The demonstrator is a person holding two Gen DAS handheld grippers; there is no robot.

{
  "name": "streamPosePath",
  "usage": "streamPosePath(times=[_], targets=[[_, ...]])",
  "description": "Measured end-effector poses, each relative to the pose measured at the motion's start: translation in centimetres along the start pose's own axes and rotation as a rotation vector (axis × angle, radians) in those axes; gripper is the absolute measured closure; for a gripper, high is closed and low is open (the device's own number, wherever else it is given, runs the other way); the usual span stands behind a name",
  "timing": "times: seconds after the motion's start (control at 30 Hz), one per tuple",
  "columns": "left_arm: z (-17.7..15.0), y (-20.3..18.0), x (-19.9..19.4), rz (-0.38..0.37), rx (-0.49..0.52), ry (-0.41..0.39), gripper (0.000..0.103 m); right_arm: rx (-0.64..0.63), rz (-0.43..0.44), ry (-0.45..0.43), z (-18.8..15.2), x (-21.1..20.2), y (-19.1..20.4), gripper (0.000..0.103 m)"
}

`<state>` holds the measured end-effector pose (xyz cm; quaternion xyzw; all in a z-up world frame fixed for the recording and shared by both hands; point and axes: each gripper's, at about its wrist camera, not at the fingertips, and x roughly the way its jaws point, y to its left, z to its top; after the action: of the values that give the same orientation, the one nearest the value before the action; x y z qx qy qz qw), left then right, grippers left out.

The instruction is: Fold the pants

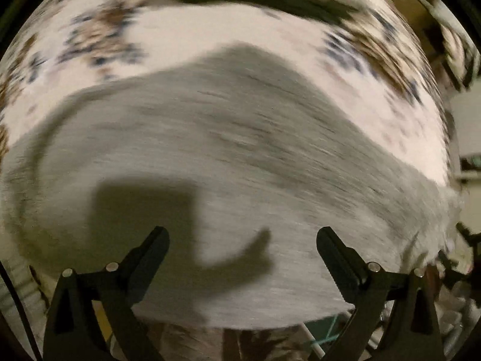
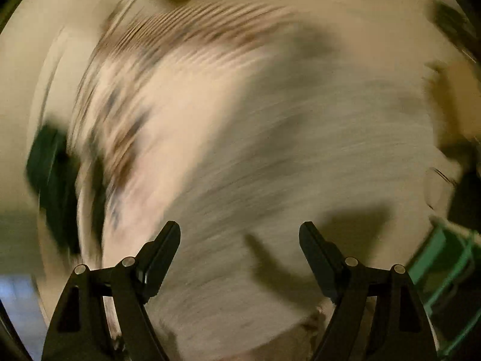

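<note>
Grey pants [image 1: 228, 162] lie spread on a white cloth with a brown and blue flower print [image 1: 180, 36]. Both views are smeared by motion blur. My left gripper [image 1: 243, 234] is open and empty above the pants, its shadow falling on the fabric. The pants also show in the right wrist view [image 2: 300, 156], filling the middle and right. My right gripper [image 2: 240, 230] is open and empty above them. The pants' shape and folds are too blurred to make out.
The printed cloth [image 2: 126, 102] shows at the left of the right wrist view. A dark green object [image 2: 51, 180] lies at the far left there. A light green frame [image 2: 445, 258] is at the lower right. A dark band [image 1: 270, 0] runs along the far side of the cloth.
</note>
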<state>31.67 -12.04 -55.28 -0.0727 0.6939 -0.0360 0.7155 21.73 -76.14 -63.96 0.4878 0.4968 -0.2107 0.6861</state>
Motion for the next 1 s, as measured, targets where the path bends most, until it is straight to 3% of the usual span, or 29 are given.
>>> streamPosePath(times=[0.1,0.2,0.23,0.37,0.5,0.57,0.7,0.73,0.77,0.87,0.9,0.97,1.0], targets=[[-0.7,-5.6,1.8,-0.012,0.085,0.031,0.003,0.166,0.034,-0.052,3.6,-0.3,-9.8,0.019],[-1.3,-10.8,3.8,-0.021,0.153,0.071,0.003,0.227,0.135,-0.031,6.3,2.1,-15.5,0.019],[-1.5,-12.7,4.6,-0.017,0.176,0.086,0.003,0.228,0.154,-0.013,6.6,3.3,-16.1,0.014],[-3.0,-17.5,5.4,0.013,0.255,0.102,0.003,0.159,0.135,-0.049,6.1,5.1,-16.0,0.01],[-3.6,-21.0,5.8,0.035,0.31,0.101,0.003,0.131,0.201,-0.1,4.3,4.0,-16.3,0.014],[-3.9,-22.7,6.2,0.041,0.328,0.105,0.003,0.116,0.223,-0.081,2.7,4.4,-15.6,0.014],[-4.1,-27.2,7.8,0.048,0.357,0.118,0.003,0.185,0.248,-0.078,1.2,4.1,-15.2,0.014],[-4.4,-28.1,7.9,0.048,0.363,0.119,0.003,0.193,0.29,-0.083,0.9,3.9,-15.0,0.018],[-4.7,-28.8,8.1,0.047,0.369,0.12,0.003,0.187,0.333,-0.075,0.6,3.7,-14.6,0.029],[-5.7,-30.0,8.7,0.048,0.377,0.134,0.003,0.149,0.339,-0.039,0.2,4.8,-12.8,0.03],[-5.8,-30.4,8.9,0.048,0.375,0.139,0.003,0.148,0.328,-0.024,0.3,5.6,-12.6,0.029],[-5.6,-31.0,9.0,0.043,0.377,0.142,0.003,0.202,0.402,-0.044,0.5,6.1,-13.1,0.013],[-5.5,-31.3,9.0,0.041,0.383,0.14,0.003,0.227,0.429,-0.037,0.6,6.2,-13.3,0.013]])
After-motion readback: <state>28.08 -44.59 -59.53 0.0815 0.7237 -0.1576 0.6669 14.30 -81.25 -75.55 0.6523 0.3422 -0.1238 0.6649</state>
